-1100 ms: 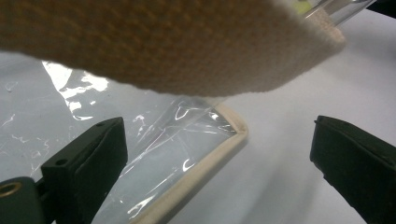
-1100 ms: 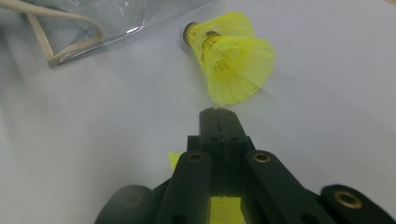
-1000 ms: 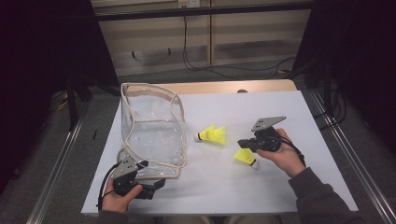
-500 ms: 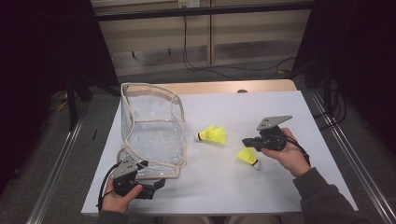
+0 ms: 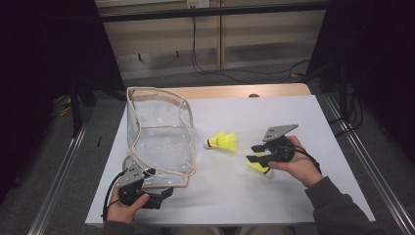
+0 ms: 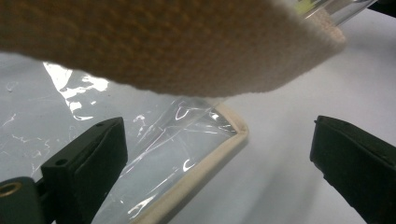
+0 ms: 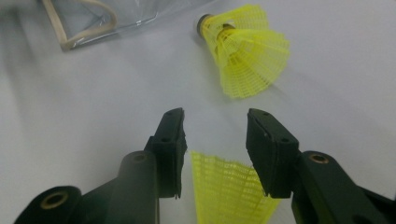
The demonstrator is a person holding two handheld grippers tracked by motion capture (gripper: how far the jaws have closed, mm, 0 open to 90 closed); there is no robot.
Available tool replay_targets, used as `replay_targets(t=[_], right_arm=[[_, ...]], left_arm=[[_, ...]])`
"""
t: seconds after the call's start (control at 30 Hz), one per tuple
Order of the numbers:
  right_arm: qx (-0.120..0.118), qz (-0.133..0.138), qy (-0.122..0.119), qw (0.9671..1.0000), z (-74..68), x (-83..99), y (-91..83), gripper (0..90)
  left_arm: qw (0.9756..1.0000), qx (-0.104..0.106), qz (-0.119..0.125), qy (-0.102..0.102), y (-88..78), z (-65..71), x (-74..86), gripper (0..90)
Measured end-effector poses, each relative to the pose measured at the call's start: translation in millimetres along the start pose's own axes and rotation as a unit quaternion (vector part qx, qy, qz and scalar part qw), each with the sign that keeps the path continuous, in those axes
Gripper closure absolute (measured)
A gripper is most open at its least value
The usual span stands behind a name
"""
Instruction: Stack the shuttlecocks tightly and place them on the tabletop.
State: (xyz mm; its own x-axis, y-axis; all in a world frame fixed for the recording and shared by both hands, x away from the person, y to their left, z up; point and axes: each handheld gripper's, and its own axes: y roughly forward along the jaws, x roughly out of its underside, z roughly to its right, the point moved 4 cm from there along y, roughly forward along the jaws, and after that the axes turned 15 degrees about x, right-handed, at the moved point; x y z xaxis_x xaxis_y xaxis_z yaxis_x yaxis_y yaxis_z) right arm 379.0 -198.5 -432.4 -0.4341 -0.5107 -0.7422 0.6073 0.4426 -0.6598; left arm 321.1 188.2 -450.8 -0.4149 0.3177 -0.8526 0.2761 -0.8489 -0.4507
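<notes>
High view: left tongs (image 5: 155,194) stand wide open beside the clear bag (image 5: 159,142); right tongs (image 5: 254,153), just opening, straddle a yellow shuttlecock (image 5: 258,166) unpressed, probably released.

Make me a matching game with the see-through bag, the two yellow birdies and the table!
Things:
1. bag
2. far birdie
3. near birdie
4. table

Descriptions:
A. white and flat
B. lies between the right gripper's open jaws
C. clear, with a beige rim
D. lies alone, between bag and gripper

Pairs: 1-C, 2-D, 3-B, 4-A
</notes>
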Motion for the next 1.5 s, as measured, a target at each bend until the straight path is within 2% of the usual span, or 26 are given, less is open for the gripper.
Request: replay_targets(t=[0.1,0.2,0.27,0.37,0.43,0.6,0.9,1.0,1.23,1.5], right_arm=[[-0.001,-0.01,-0.016,0.9998,0.2,3.9,3.1,53.1],[-0.002,-0.016,-0.018,0.9997,1.0,6.5,5.3,56.7],[-0.006,-0.025,-0.021,0.9994,1.2,8.3,6.3,70.2],[-0.014,-0.028,-0.026,0.9992,1.0,9.1,6.0,81.8],[-0.019,-0.03,-0.019,0.9992,1.7,9.5,5.9,87.7],[-0.017,-0.03,-0.002,0.9994,6.2,9.0,4.7,89.2],[0.006,0.008,0.029,0.9995,17.8,-4.2,2.8,89.4],[0.017,0.021,0.038,0.9989,19.1,-9.7,5.4,89.3],[0.033,0.029,0.058,0.9974,24.5,-10.8,13.4,88.9],[0.07,0.035,0.081,0.9937,38.9,-7.8,15.1,88.3]], left_arm=[[1.0,0.0,0.0,0.0,-0.1,-0.1,0.0,3.9],[1.0,0.0,0.0,0.0,-0.1,-0.1,-0.1,4.0],[1.0,0.0,0.0,0.0,-0.1,-0.1,-0.1,4.0],[1.0,0.0,0.001,-0.001,0.0,-0.2,-0.1,4.0],[1.0,0.001,0.001,-0.001,0.1,-0.3,-0.2,4.0],[1.0,0.0,0.001,-0.001,0.1,-0.3,-0.1,4.0],[1.0,0.001,-0.001,0.001,-0.2,-0.9,-0.2,3.9],[1.0,0.001,-0.001,0.0,-0.2,-0.7,-0.1,4.0],[1.0,0.002,0.0,0.0,-0.1,-0.7,0.0,4.0],[1.0,0.001,0.001,0.0,0.1,-0.7,-0.1,4.0]])
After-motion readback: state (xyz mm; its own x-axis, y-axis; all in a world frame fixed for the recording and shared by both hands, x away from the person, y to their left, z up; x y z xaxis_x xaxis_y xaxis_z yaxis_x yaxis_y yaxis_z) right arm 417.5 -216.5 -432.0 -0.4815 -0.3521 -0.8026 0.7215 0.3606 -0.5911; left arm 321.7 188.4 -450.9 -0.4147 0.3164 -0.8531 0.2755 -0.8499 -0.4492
